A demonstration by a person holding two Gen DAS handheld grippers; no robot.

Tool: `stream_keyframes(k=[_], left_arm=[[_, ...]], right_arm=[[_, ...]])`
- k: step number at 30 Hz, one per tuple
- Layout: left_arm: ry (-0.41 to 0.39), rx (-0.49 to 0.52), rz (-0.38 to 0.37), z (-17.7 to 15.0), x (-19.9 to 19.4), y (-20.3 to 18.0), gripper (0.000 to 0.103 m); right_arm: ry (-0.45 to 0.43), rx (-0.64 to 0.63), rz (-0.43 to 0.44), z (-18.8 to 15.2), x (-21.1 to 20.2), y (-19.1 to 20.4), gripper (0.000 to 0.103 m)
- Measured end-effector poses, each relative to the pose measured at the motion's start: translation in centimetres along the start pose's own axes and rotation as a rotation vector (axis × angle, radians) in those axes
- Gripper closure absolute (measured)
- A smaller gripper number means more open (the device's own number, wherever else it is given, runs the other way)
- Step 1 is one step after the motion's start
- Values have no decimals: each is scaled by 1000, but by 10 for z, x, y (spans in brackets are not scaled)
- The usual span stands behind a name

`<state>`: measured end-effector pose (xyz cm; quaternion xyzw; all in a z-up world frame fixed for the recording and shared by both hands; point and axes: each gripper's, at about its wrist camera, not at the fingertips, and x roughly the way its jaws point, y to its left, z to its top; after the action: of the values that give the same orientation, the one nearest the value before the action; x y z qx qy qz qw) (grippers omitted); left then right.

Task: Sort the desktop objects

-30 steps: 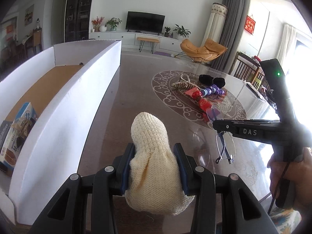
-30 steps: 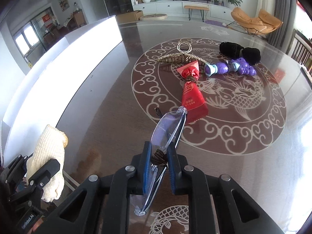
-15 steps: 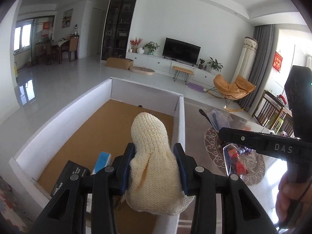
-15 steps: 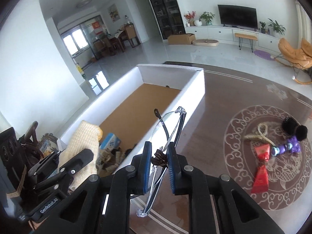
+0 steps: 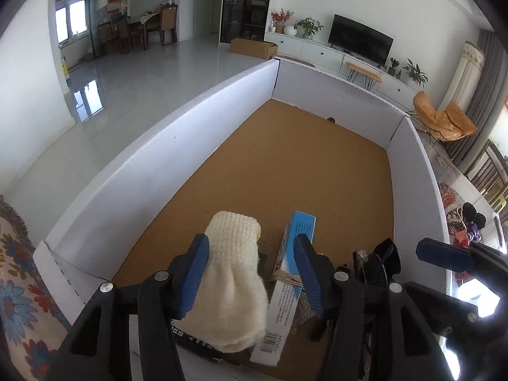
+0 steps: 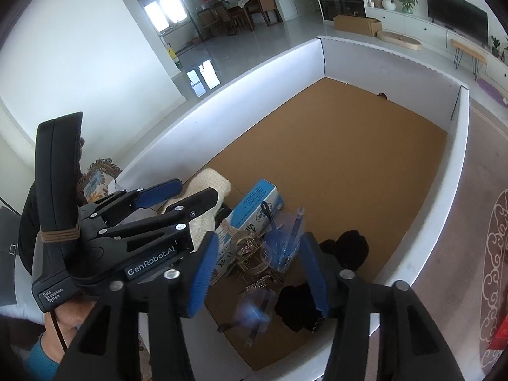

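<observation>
My left gripper (image 5: 250, 273) is open over the near end of the white-walled box (image 5: 197, 127). The cream knit glove (image 5: 233, 279) hangs loose between its jaws, touching only the left pad. My right gripper (image 6: 258, 273) is open over the same end. The clear glasses (image 6: 257, 311) are blurred below its jaws, dropping free into the box. The left gripper also shows in the right wrist view (image 6: 177, 197) with the glove (image 6: 206, 190) beside it.
In the box lie a blue-and-white carton (image 5: 287, 289), a jewelled hair clip (image 6: 249, 254) and black fabric pieces (image 6: 349, 250). The box's brown floor (image 6: 349, 146) stretches away. Red, purple and black items (image 5: 466, 222) lie on the table to the right.
Both grippers moved from the table to above the box's near end and opened. The glasses have dropped out of the right gripper, and the glove is loose in the left one.
</observation>
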<state>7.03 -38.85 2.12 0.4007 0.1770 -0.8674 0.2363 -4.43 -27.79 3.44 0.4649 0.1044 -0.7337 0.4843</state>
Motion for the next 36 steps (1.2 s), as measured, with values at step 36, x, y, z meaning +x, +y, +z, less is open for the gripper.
stream_keyframes(k=[36], left_arm=[[82,580,-293,-127,55,-370,0]], right_arm=[[-118,418,-661,-257,-184,-302,0]])
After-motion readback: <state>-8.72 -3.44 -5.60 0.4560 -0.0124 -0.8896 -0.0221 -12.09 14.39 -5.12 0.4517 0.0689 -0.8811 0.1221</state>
